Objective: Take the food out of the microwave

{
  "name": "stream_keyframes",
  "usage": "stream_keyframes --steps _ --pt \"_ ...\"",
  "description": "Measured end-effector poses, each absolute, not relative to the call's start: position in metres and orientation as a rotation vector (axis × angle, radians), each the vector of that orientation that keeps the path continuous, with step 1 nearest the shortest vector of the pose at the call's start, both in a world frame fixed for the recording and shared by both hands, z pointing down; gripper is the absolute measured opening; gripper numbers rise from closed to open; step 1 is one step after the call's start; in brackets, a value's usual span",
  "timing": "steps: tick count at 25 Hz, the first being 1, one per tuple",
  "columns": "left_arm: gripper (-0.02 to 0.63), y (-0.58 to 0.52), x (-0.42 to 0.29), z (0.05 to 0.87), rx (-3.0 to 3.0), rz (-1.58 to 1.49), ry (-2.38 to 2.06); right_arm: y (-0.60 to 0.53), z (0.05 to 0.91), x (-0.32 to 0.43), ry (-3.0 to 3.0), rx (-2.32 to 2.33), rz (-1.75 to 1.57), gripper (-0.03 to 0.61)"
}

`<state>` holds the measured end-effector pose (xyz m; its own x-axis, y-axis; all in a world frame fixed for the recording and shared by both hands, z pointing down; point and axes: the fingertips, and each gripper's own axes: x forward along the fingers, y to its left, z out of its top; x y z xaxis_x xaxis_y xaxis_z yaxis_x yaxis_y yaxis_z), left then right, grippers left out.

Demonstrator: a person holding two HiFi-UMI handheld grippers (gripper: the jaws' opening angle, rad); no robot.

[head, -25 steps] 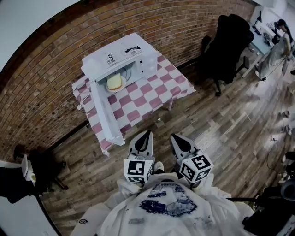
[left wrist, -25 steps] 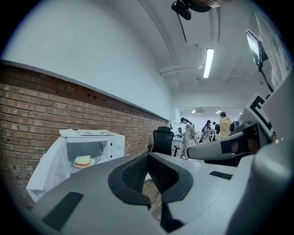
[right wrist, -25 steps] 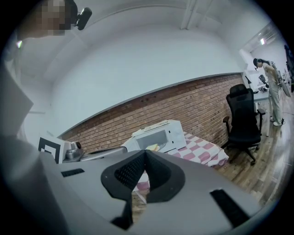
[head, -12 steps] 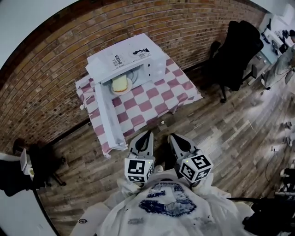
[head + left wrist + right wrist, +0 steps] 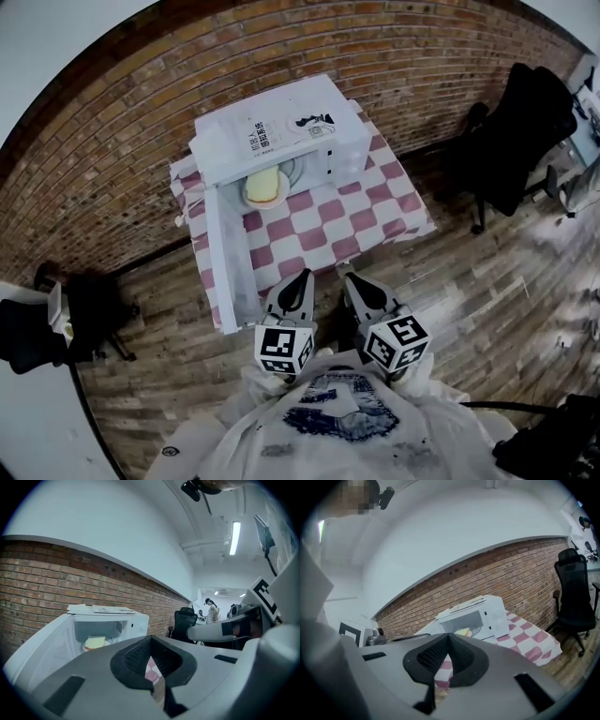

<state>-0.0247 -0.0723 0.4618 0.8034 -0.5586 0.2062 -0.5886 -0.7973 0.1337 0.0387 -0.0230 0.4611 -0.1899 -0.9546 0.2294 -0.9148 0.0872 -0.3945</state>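
Smooth white microwave, rough brick wall

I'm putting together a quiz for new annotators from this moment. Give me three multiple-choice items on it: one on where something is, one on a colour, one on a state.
1. Where is the food relative to the microwave?
A. on top of it
B. inside it
C. behind it

2. What colours are the checks of the tablecloth?
A. pink and white
B. blue and white
C. green and yellow

3. How does the microwave door stand?
A. shut
B. taken off
C. swung open

Answers:
1 B: the food sits in the open cavity.
2 A: pink and white squares cover the cloth in the head view.
3 C: the door's panel stands out from the cavity, toward the person.
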Motion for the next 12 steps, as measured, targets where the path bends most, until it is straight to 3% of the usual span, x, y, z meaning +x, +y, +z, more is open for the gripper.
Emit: stream_keyframes --steps 12 --pt "0.008 -0.163 0.028 0.461 2.68 0.273 -1.13 -0.128 0.457 0.104 2.4 -1.768 -0.759 0.014"
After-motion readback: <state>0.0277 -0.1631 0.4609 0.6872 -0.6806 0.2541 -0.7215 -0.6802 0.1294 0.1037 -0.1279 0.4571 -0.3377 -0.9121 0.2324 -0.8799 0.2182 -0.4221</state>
